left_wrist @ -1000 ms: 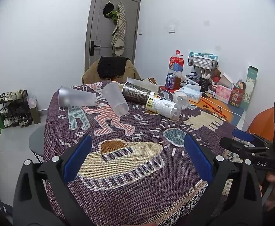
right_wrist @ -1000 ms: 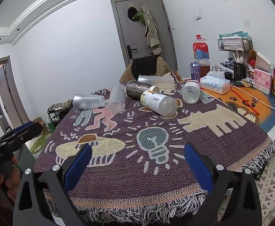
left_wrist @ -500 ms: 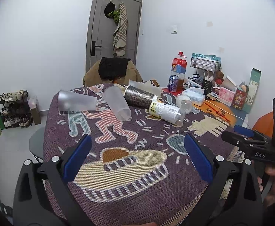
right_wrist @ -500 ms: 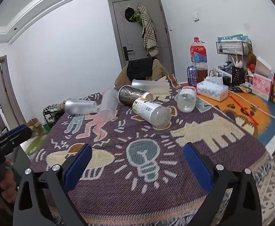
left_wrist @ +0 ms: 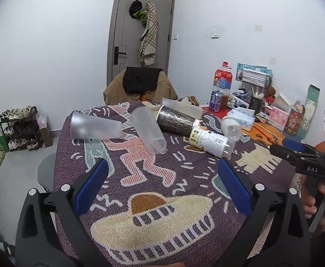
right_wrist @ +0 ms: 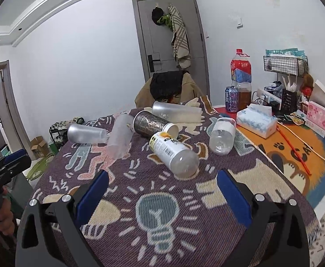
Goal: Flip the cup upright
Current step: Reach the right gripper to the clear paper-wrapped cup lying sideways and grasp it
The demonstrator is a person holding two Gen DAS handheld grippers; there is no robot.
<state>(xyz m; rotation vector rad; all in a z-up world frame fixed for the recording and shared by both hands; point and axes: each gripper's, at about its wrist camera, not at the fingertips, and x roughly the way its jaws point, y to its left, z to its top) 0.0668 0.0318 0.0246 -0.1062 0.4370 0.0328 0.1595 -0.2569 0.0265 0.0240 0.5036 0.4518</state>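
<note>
Jaws of both grippers spread wide above patterned tablecloth point(left_wrist: 153, 200), toppled cups point(left_wrist: 148, 130) beyond, grey door point(left_wrist: 140, 35) behind.

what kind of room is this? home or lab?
Most likely a lived-in home room, not a lab: clothes hang on the door, a shoe rack stands by the wall, and the table's patterned cloth shares space with a tissue box.

The long frosted plastic cup point(right_wrist: 176, 112) lying farthest ahead of the jaws is partly hidden behind the dark patterned paper cup point(right_wrist: 151, 123). The print on the white-labelled clear plastic cup point(right_wrist: 173, 154) is too small to read. The black right-hand gripper body point(left_wrist: 311, 160), right of the left jaws, is cut off by the picture's edge. The black shoe rack point(left_wrist: 20, 126) contents are indistinct.
</note>
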